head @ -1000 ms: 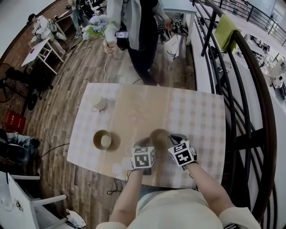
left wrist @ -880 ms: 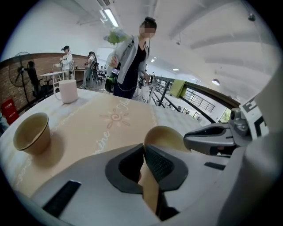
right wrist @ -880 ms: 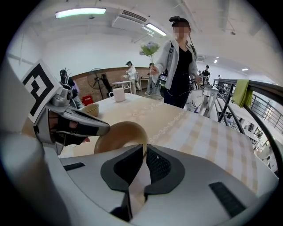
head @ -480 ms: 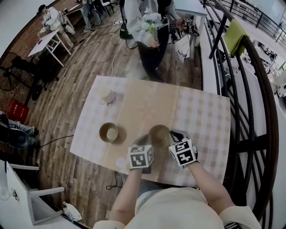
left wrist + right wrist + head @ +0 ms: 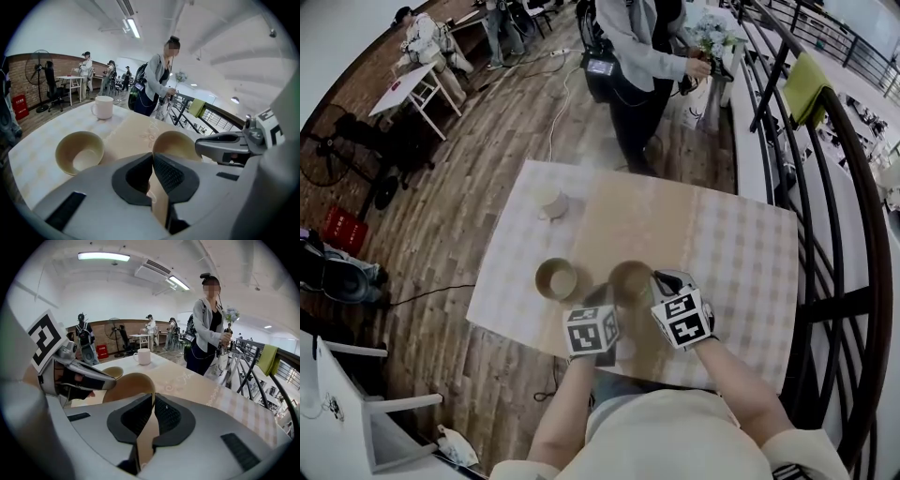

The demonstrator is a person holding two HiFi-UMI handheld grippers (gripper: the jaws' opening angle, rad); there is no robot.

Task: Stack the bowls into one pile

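Clamping the rim of one bowl with left hand-held gripper and right hand-held gripper, just beside a second bowl.

Counted on one table: two tan bowls, one white mug; two handheld grippers.

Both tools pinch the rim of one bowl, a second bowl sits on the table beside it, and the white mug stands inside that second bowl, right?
No: the white mug stands on the table beyond the second bowl, apart from it, as the head view shows. The left tool and right tool do pinch the held bowl's rim.
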